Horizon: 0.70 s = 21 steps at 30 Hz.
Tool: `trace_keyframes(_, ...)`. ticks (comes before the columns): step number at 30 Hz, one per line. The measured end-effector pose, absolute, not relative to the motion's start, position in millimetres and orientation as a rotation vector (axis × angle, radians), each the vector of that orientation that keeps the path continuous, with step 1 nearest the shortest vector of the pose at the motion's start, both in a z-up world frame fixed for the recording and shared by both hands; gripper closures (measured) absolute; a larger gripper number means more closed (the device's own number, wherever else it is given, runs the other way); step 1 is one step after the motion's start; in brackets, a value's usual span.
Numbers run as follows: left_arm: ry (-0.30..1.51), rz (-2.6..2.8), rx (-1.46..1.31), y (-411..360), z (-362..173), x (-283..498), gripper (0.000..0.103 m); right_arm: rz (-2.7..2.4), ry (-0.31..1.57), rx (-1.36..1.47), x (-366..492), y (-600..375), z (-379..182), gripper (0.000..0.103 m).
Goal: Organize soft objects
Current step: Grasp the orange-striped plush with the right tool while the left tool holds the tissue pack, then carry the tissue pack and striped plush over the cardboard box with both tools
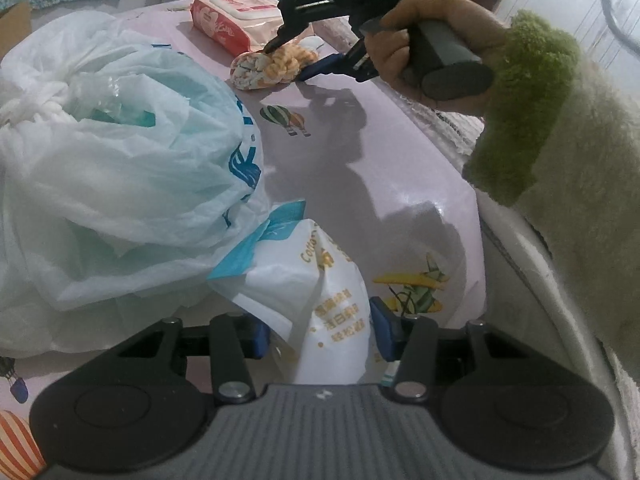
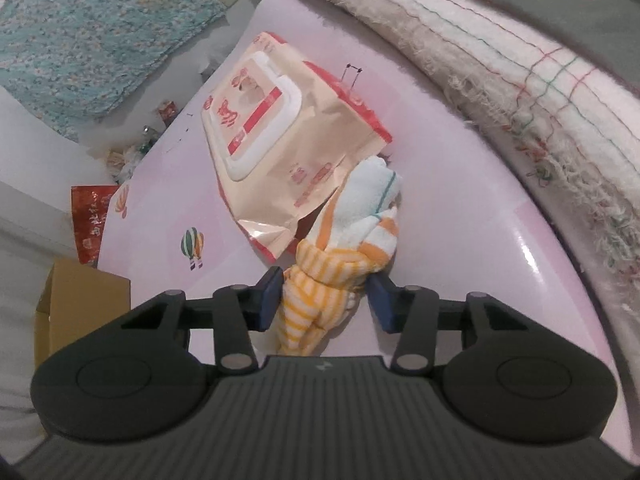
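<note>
Roughly midway, by the look of it. Plastic bag (image 1: 120, 184) on the table (image 1: 360, 168) already stuffed, white knotted cloth visible inside at its left. Still loose: cotton tissue pack (image 1: 320, 300), rolled striped towel (image 2: 332, 264), red wet wipes pack (image 2: 280, 140).

Left tool (image 1: 320, 334): partly open, blue pads either side of the tissue pack's lower end, apparently touching it; looks like a grip, can't confirm firmness. Pack stands nearly along the tool's axis, teal-edged top corner leaning against the bag.

Right tool (image 2: 324, 300): partly closed around the yellow-striped end of the towel roll, pads against the cloth on both sides. Roll's long axis running away from the tool, orange-and-blue end pointing at, and touching, the wipes pack's crimped edge. Roll resting on the table near its far edge, close to the fringed blanket (image 2: 520, 100).

Left to do, probably: towel and tissue pack into or beside the bag, then wipes.
</note>
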<state>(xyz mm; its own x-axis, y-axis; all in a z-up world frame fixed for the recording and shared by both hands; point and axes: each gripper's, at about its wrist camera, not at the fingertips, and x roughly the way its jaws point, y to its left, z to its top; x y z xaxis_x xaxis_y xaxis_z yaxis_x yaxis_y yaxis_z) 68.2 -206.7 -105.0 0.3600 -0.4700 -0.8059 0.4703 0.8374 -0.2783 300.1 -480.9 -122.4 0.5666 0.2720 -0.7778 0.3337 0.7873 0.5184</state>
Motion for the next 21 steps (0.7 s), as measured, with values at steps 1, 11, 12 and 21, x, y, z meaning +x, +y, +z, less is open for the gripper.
trace_keyframes(1,1.036,-0.607,0.000,-206,-105,68,0.054,-0.034,0.982,0.696,298,-481,-123,0.062)
trace_keyframes(11,1.048,-0.654,-0.050,-194,-101,54,0.058,0.060,0.847,0.890,205,-515,-99,0.065)
trace_keyframes(12,1.054,-0.663,-0.061,-191,-100,53,0.058,0.069,0.829,0.900,192,-518,-94,0.065)
trace_keyframes(21,0.986,-0.742,-0.210,-134,-43,31,0.059,0.221,0.686,0.869,93,-506,-23,0.065)
